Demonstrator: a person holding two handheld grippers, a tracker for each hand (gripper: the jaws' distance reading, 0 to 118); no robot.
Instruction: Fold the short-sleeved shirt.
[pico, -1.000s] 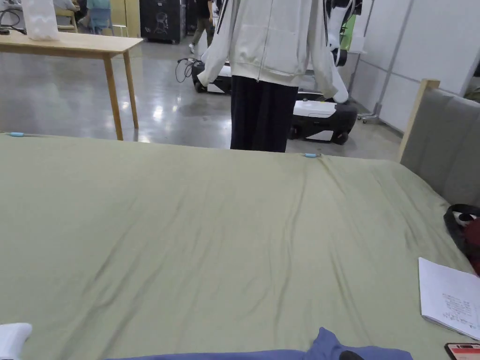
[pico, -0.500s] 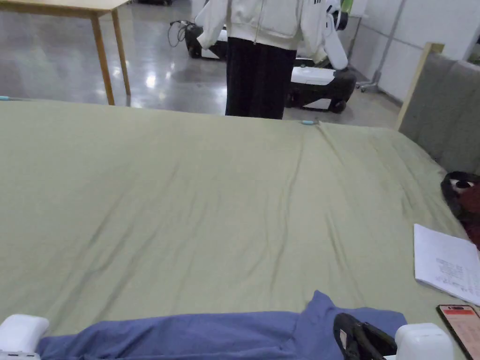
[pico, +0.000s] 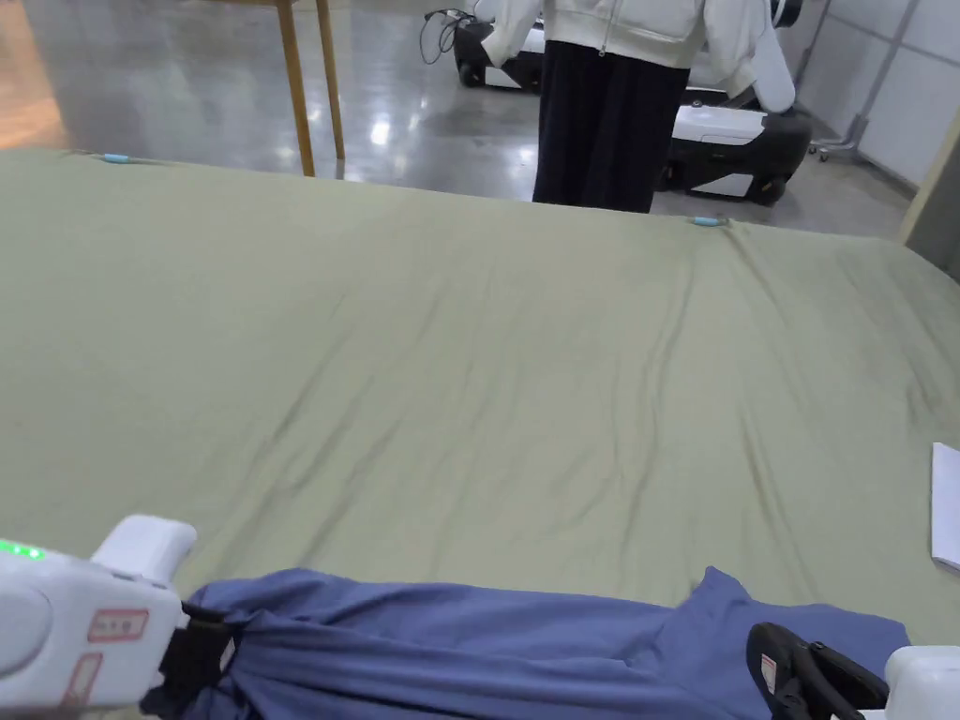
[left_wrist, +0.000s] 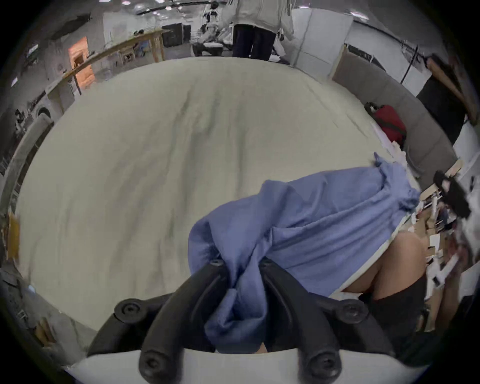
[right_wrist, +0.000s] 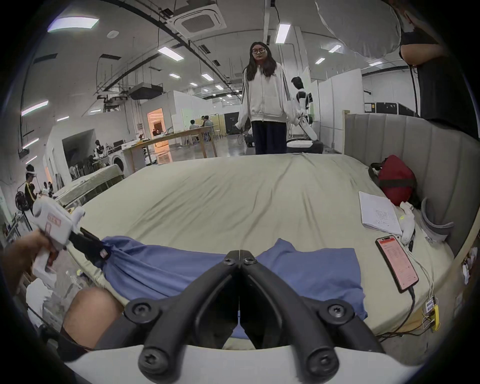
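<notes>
Bringing the soft blue short-sleeved shirt onto the bed is, in our judgement, the step in hand: it is not yet spread, so the folding itself has not begun. We start at the left. The left gripper, with its white body and black jaws, has its two jaws closed on a bunched fold of the blue cloth; in the left gripper view the fabric fills the gap between them and hangs out below, and in the head view the cloth gathers into a tight bundle at that gripper's tip. From there the shirt runs to the right as a long, wrinkled band along the near edge of the pale green bed sheet, partly on the sheet and partly over the edge toward our knees. At the right end a flatter part of the shirt lies on the sheet, and the right gripper is above it with its jaw tips pressed together; we see no cloth between them in its own view, so we think it holds nothing. The next move calls for the right gripper to open and take the free right end, so both ends can be pulled apart and laid flat farther onto the sheet.
</notes>
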